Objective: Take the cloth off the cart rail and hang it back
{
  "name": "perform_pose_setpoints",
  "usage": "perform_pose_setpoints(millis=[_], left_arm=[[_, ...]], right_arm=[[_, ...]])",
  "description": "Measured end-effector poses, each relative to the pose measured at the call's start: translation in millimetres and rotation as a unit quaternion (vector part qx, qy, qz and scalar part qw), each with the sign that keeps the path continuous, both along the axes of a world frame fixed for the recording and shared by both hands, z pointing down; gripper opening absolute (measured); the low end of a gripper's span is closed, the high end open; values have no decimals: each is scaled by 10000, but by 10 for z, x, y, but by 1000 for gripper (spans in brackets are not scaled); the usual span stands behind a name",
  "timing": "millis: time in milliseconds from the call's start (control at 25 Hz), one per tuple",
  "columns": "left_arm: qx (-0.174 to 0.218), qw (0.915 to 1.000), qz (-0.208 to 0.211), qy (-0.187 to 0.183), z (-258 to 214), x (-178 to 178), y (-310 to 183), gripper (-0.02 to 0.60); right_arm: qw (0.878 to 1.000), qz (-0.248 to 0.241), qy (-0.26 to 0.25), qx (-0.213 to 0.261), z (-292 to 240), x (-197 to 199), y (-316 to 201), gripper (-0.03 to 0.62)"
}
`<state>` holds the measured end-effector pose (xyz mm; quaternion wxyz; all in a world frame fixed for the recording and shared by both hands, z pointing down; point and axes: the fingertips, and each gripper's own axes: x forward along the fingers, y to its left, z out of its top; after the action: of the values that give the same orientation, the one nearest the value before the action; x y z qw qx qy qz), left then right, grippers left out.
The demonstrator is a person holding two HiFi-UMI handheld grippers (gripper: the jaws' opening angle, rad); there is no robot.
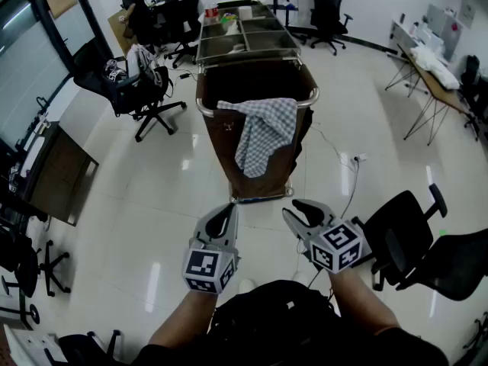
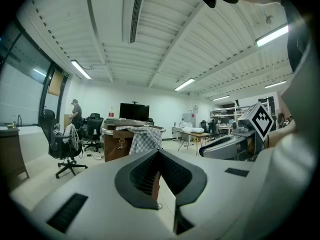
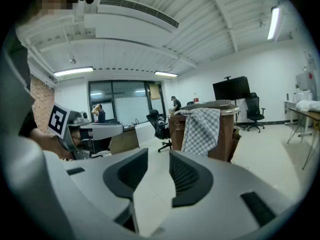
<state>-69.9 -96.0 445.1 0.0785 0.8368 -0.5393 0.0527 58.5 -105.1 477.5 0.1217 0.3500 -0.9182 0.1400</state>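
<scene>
1. The cloth [image 1: 263, 132], grey check, is draped over the near rail [image 1: 207, 113] of the cart [image 1: 229, 139]. It is dead ahead of both tongs and well apart from them, and its tail hangs down the cart's brown front.
2. Nothing is on it. Both tongs hover over the floor [image 1: 152, 204], short of the cart.
3. Left tongs [image 1: 223, 218]: clenched, pads meeting at the tips, nothing caught between them.
4. Right tongs [image 1: 305, 213]: released, with a clear gap between the pads and only floor showing through it.
5. The two tongs sit side by side, near each other, noses aimed at the cart. In the right gripper view the cloth shows just above and right of the jaws.
6. Off to the right of the right tongs, close by, there's a black chair [image 1: 404, 235]. A white cable [image 1: 347, 178] trails on the floor ahead of it, beside the cart.
7. Ahead and left of the left tongs there's another chair [image 1: 141, 82], loaded with gear.
8. Far beyond the cart, up left, a person [image 1: 130, 6] stands by more chairs.
9. Far right: a folding table [image 1: 438, 82] with white stuff on top.
</scene>
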Motion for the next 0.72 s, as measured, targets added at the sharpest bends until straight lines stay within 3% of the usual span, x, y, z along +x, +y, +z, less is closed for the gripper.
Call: perform_pose_setpoints(millis=[120,240,280,520,720], left_arm=[[-67,9999,98,31,68,-144,72,0],[-71,9998,189,-18,116,-299,68,0],[-59,9997,233,-31,123,-337,51,0],[-76,9990,428,91,119,-421,-87,0],[-151,9993,326,66,219,-438,-327,0]], right_arm=[[9998,158,-96,-108,68,-107,54,170],[9993,336,-63,-174,133,-224,63,323],[9990,411,-32,-155,145,-253,50,342],[9973,707,209,-66,210,-322,-221,350],[9971,744,96,-111,406,-353,-754,358]])
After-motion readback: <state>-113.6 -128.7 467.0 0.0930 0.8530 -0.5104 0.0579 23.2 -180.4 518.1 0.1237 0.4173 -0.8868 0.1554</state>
